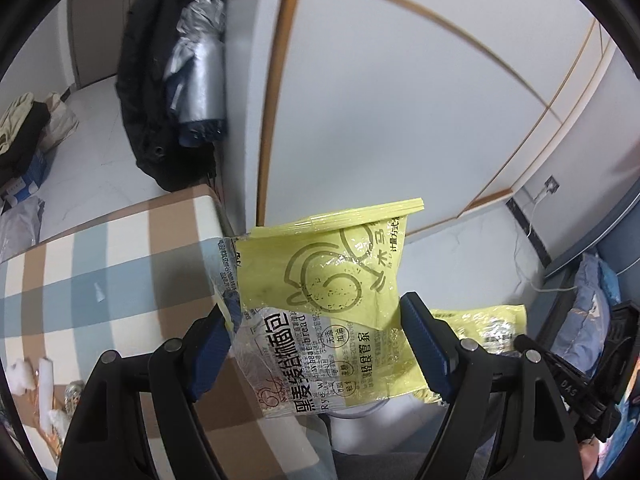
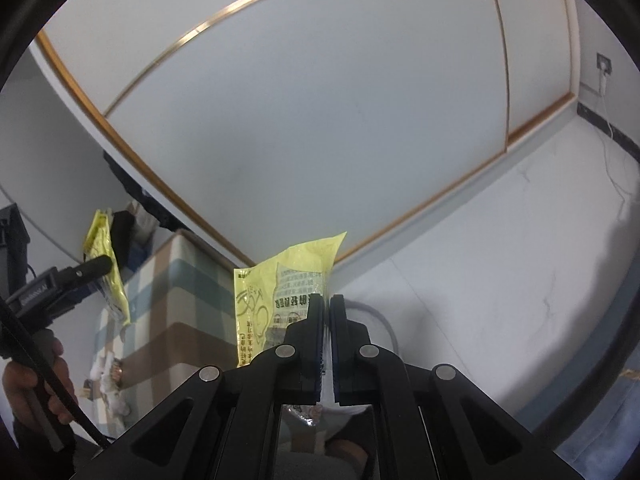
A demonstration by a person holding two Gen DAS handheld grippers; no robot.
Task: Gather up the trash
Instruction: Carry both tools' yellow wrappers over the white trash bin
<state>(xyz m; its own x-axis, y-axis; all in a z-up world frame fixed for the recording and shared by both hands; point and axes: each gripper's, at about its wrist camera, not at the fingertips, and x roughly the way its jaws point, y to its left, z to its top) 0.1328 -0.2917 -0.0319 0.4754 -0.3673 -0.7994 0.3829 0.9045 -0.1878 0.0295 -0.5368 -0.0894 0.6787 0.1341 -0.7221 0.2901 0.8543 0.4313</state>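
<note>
Nearest the lens in the left wrist view, the left gripper [image 1: 320, 340] has its jaws spread wide, and a yellow bread wrapper [image 1: 320, 300] stands between the blue pads [image 1: 210, 350], its crinkled sides touching both; whether they press hard on it cannot be told. In the right wrist view the right gripper [image 2: 326, 344] has its jaws pressed together, pinching the edge of a second yellow wrapper [image 2: 272, 300], which sticks up and out to the left of the fingers. Behind both stretches the large white sliding panel [image 1: 400, 100] with thin wooden trim, and below it the pale marbled floor [image 2: 500, 280]. To the left stands a box-shaped block covered in blue, brown and white plaid cloth [image 1: 112, 272], with white scraps of foam [image 1: 44, 380] lying on its near part. A black coat [image 1: 144, 92] hangs beyond the block, with a folded silver umbrella [image 1: 200, 68] against it. The rim of a pale bin [image 2: 380, 316] shows just behind the right gripper's fingers, under the pinched wrapper. At the left edge of the right wrist view a person's hand [image 2: 36, 384] grips the handle of the other gripper, and the first wrapper appears there edge-on. A white cable [image 2: 608, 120] runs down from a wall socket [image 2: 604, 63] at the far right.
</note>
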